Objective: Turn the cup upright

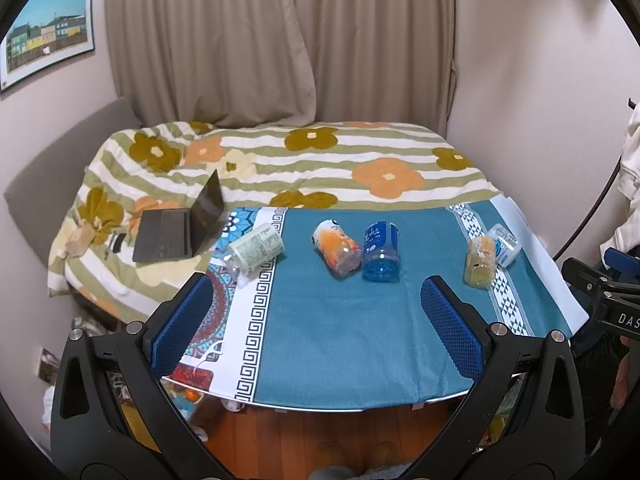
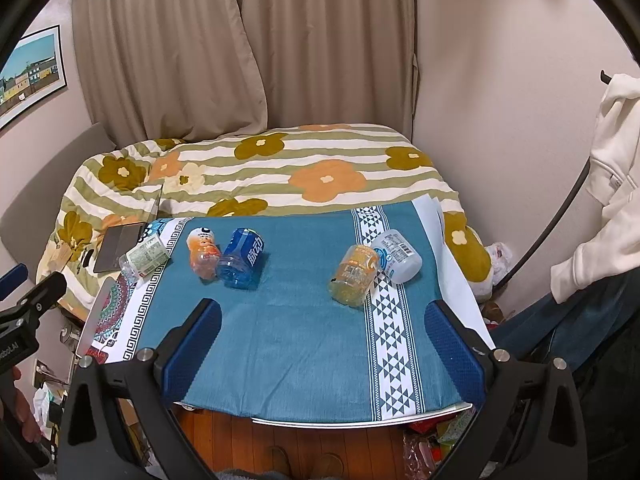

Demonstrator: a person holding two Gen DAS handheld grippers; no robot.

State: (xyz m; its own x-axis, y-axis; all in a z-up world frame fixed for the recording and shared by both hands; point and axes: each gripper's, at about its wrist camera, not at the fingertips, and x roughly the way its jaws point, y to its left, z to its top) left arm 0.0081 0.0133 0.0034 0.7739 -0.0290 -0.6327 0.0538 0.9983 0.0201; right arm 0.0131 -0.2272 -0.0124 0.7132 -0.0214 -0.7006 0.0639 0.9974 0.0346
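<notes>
Several plastic cups lie on their sides on a table with a teal cloth point(image 1: 340, 320). A green-labelled cup point(image 1: 256, 250) point(image 2: 145, 257) lies at the left. An orange cup point(image 1: 338, 246) point(image 2: 203, 253) and a blue cup point(image 1: 381, 251) point(image 2: 242, 259) lie together in the middle. A yellow cup point(image 1: 481, 256) point(image 2: 355, 274) and a white cup point(image 1: 505, 243) point(image 2: 397, 256) lie at the right. My left gripper point(image 1: 316, 292) and my right gripper point(image 2: 324, 316) are both open and empty, held above the table's near edge, short of the cups.
A bed with a flowered blanket point(image 1: 320, 160) stands behind the table, with an open laptop point(image 1: 180, 228) on its left side. Curtains hang at the back. White clothing point(image 2: 612, 160) hangs at the right. Wooden floor point(image 1: 320, 436) and clutter lie below the table.
</notes>
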